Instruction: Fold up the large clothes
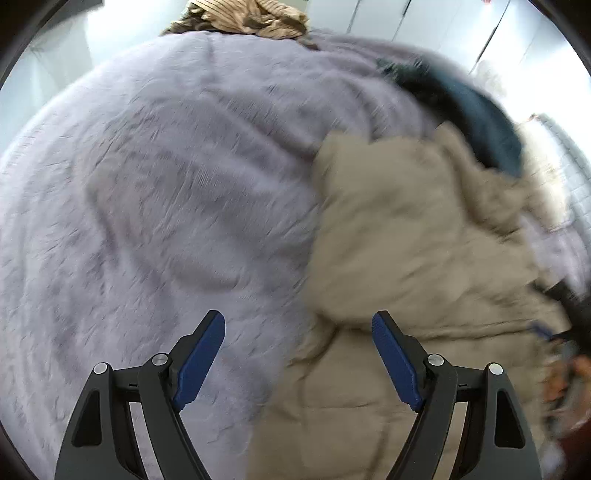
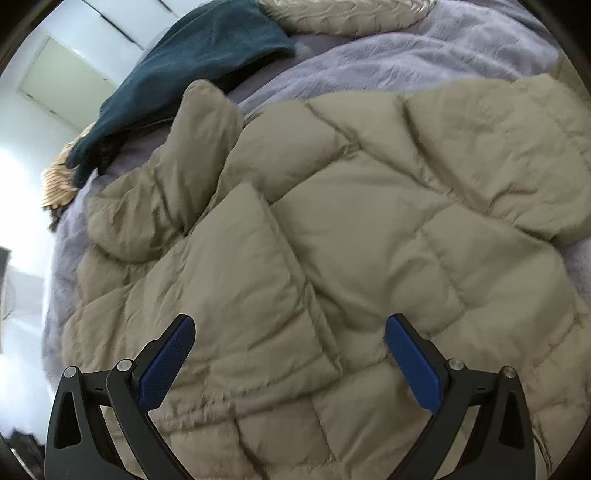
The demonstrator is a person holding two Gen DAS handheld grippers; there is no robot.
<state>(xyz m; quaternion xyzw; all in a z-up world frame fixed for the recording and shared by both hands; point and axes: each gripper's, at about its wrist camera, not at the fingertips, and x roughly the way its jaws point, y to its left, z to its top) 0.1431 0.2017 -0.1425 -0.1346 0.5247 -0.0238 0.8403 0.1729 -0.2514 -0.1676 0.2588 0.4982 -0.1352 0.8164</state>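
Note:
A beige quilted puffer jacket [image 2: 332,236] lies spread on a lilac fleece blanket [image 2: 424,59]. A sleeve [image 2: 177,177] is bent across the jacket's left side. My right gripper [image 2: 290,332] hovers over the jacket's body, open, with nothing between its blue pads. In the left wrist view the same jacket [image 1: 406,251] fills the lower right, blurred. My left gripper [image 1: 298,328] stands open above the jacket's left edge where it meets the blanket [image 1: 166,177], holding nothing.
A dark teal garment [image 2: 199,66] lies on the blanket beyond the jacket, also in the left wrist view [image 1: 476,110]. A tan striped cloth [image 1: 251,18] is heaped at the bed's far edge. A cream knit piece [image 2: 351,14] lies at the top. White walls surround the bed.

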